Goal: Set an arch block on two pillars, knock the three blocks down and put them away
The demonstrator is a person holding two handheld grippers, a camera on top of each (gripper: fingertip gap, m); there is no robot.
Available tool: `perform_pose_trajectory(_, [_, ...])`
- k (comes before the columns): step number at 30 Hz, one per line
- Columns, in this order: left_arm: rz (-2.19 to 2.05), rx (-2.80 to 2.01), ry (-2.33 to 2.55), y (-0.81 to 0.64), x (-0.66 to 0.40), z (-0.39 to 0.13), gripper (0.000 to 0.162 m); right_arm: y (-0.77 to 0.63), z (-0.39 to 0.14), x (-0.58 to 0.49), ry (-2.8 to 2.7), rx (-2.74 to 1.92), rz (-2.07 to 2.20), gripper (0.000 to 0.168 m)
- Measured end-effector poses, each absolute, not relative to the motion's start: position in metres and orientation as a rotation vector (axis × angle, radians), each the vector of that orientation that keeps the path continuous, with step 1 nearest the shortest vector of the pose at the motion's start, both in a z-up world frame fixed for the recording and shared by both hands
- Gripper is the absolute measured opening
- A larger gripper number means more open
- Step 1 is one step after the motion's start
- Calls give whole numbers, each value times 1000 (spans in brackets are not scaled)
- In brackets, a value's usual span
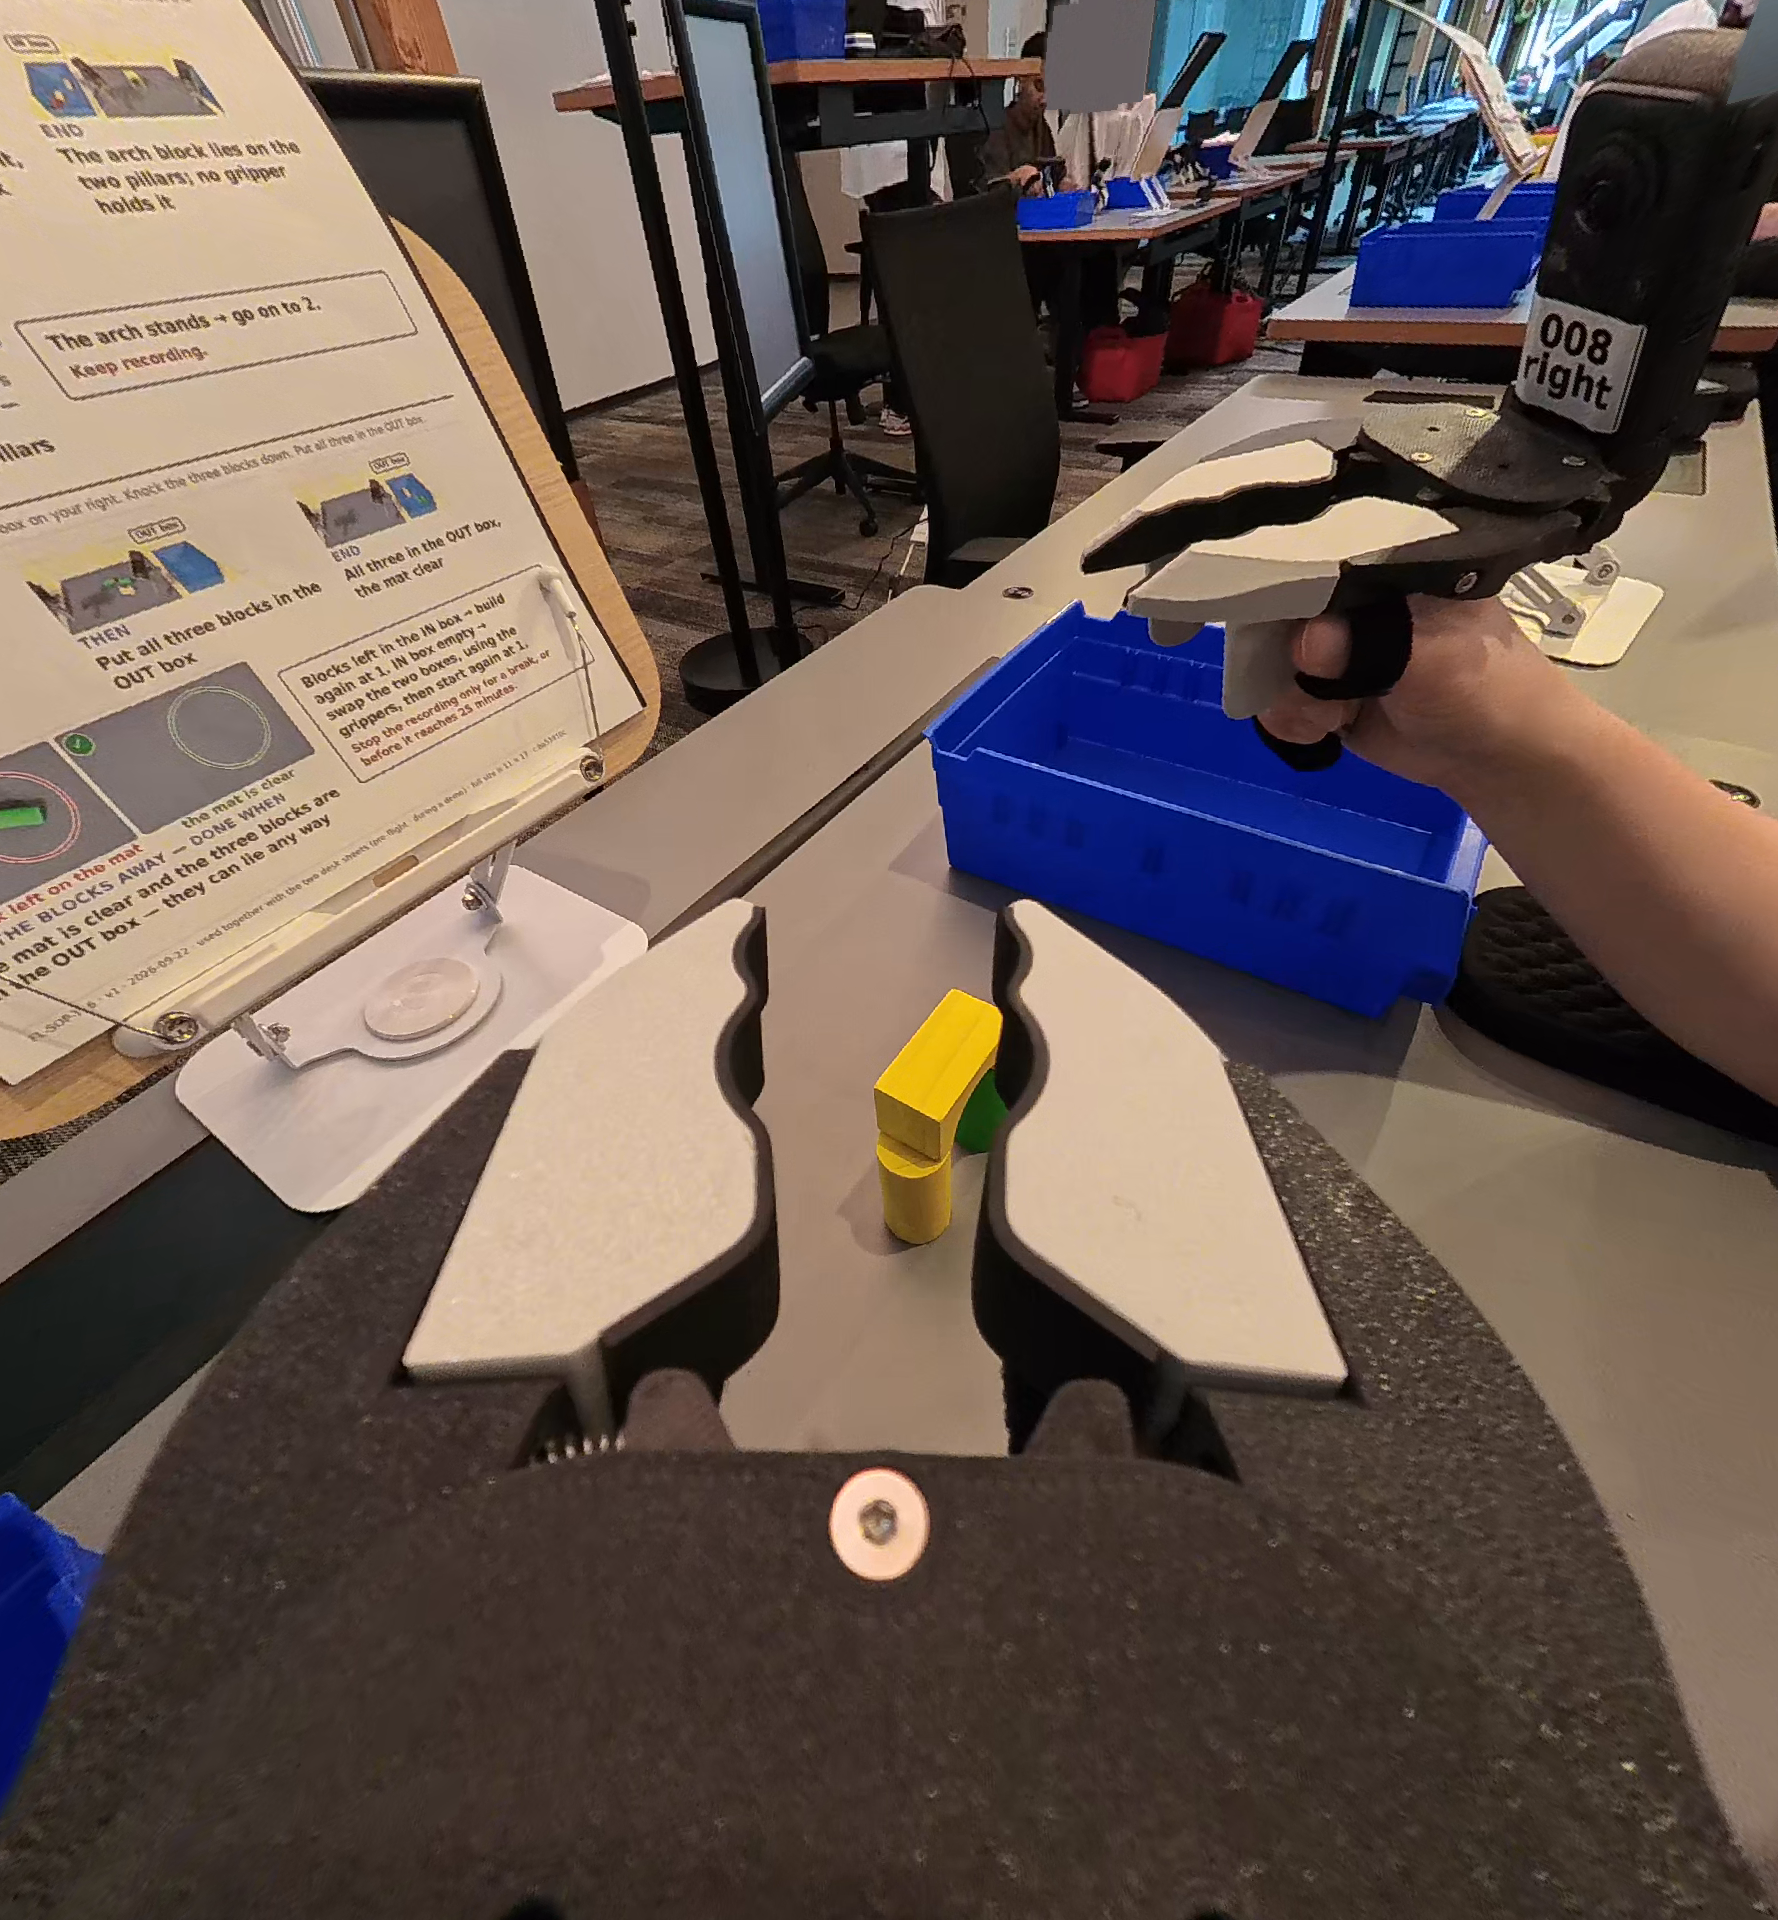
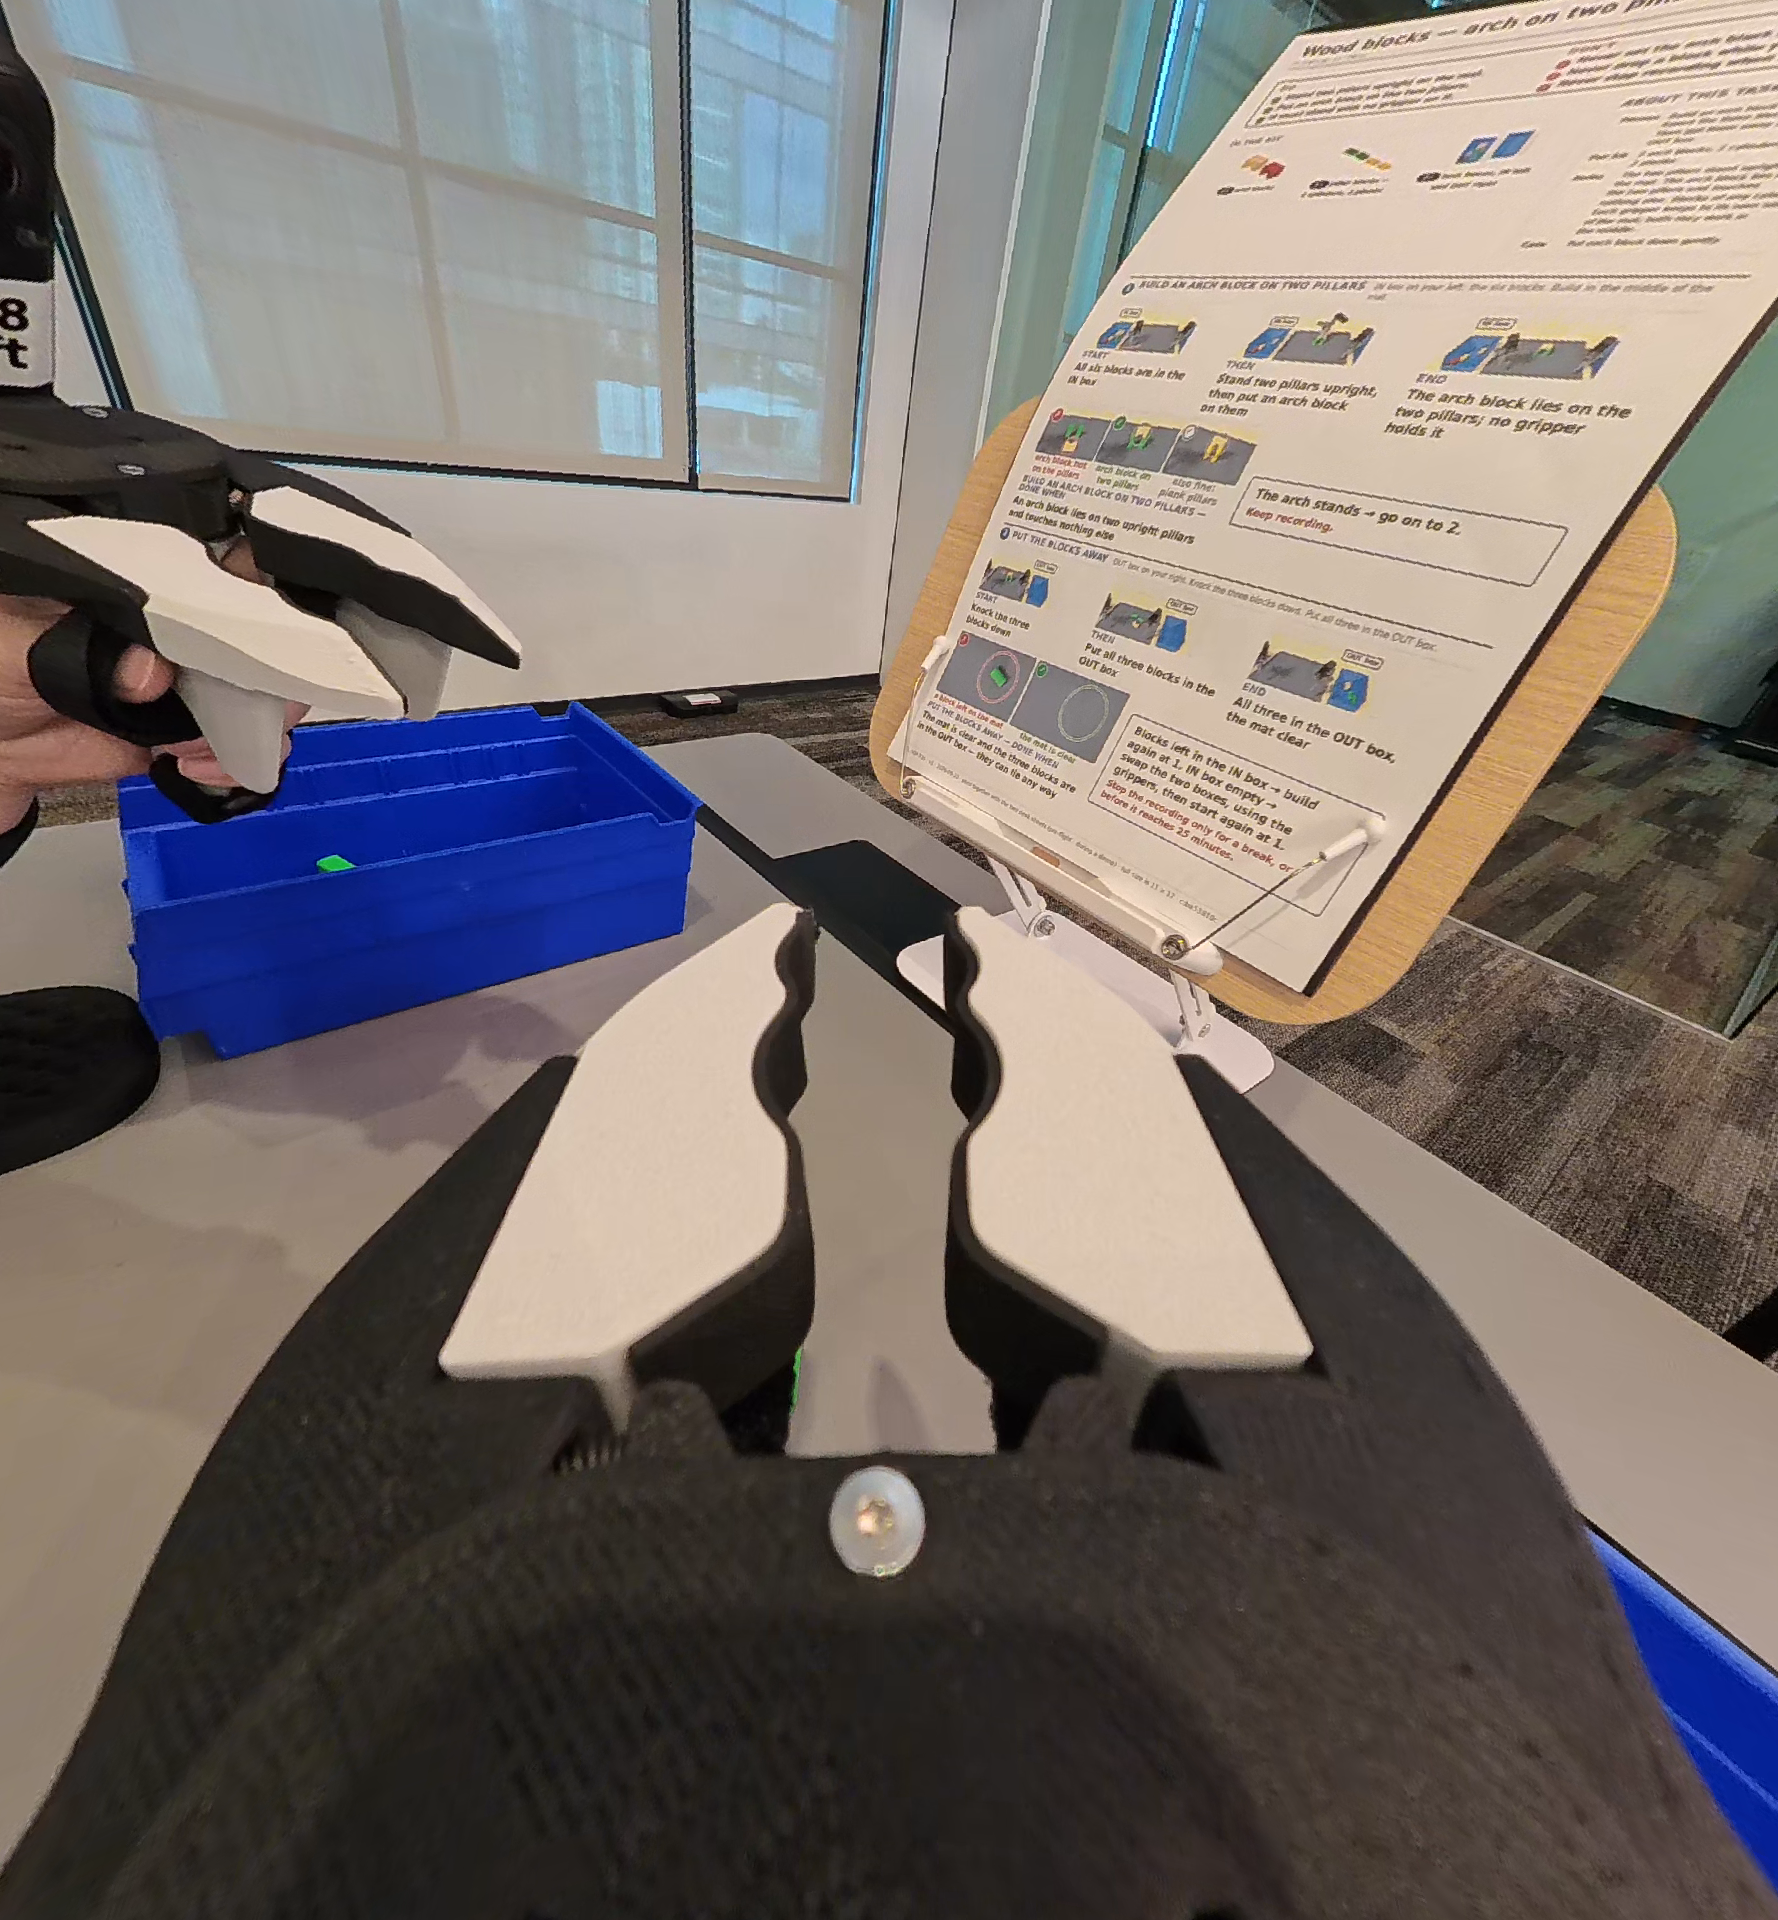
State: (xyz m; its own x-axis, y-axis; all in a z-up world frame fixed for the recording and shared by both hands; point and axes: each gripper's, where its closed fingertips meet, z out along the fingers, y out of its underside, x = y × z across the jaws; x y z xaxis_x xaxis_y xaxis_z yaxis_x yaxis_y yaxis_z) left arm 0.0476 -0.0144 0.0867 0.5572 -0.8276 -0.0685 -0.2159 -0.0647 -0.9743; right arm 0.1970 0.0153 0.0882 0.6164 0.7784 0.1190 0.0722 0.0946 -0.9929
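Your left gripper [image 1: 880, 956] is open, empty, held above the grey mat [image 1: 843, 1340]. Below its jaws the yellow arch block [image 1: 932, 1070] sits on a yellow pillar [image 1: 914, 1195] at the near end and a green pillar [image 1: 980, 1112] at the far end, mostly hidden. Your right gripper [image 2: 880, 940] is open too, nothing between the fingers, raised over the blue bin [image 1: 1176, 821] on the right. The left blue bin [image 2: 407, 883] has a green block [image 2: 336, 862] in it. Instruction board [image 2: 1332, 499] stands at the far side.
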Motion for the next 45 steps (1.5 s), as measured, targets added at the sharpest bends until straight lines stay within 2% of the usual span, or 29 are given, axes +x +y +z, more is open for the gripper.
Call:
perform_pose_trajectory(16, [-677, -1633, 964, -18, 51, 77, 41, 12, 80, 191, -854, -1433, 622, 24])
perform_pose_trajectory(24, [-521, -1846, 1247, -26, 55, 17, 41, -7, 24, 185, -1207, -1705, 621, 25])
perform_pose_trajectory(27, [-462, -1910, 1303, -26, 56, -1, 34, -5, 0, 189, -1261, -1838, 555, 26])
perform_pose_trajectory(30, [-417, -1979, 1321, -25, 52, -14, 37, -5, -22, 196, -1267, -2007, 522, 28])
perform_pose_trajectory(36, [-326, -2027, 1268, -14, 42, -17, 42, -4, -37, 199, -1290, -2086, 437, 36])
perform_pose_trajectory(45, [-338, -2017, 1286, -20, 42, -13, 41, -4, -38, 196, -1307, -2075, 432, 38])
